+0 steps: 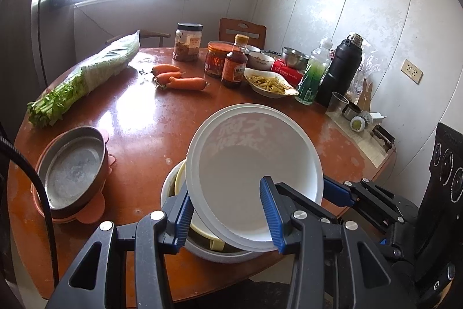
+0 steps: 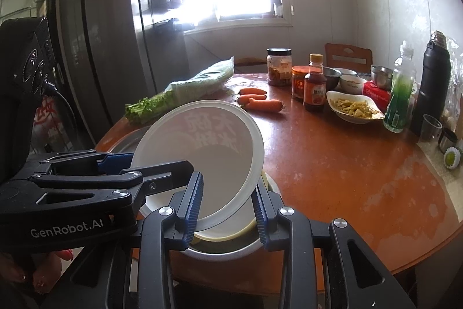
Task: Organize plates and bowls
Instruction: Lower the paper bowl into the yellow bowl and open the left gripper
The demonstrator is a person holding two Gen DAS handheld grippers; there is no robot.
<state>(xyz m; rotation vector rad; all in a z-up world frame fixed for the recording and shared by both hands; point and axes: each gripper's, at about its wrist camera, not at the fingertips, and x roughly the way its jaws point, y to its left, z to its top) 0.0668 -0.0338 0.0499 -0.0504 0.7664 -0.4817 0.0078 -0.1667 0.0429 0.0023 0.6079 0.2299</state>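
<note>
We grasp a white plastic bowl (image 1: 254, 164) from both sides: the left gripper (image 1: 228, 217) has its jaws clenched on the near rim, the right gripper (image 2: 227, 206) on the opposite rim. The bowl hangs tilted over a yellow bowl (image 1: 179, 178) nested in a white bowl (image 1: 220, 255) at the near table (image 1: 150, 118) edge. Left of the stack sits a steel pan (image 1: 72, 167). Well beyond lie carrots (image 1: 181, 80), bagged celery (image 1: 84, 77), sauce bottle (image 1: 234, 62) and a dish of food (image 1: 270, 83).
</note>
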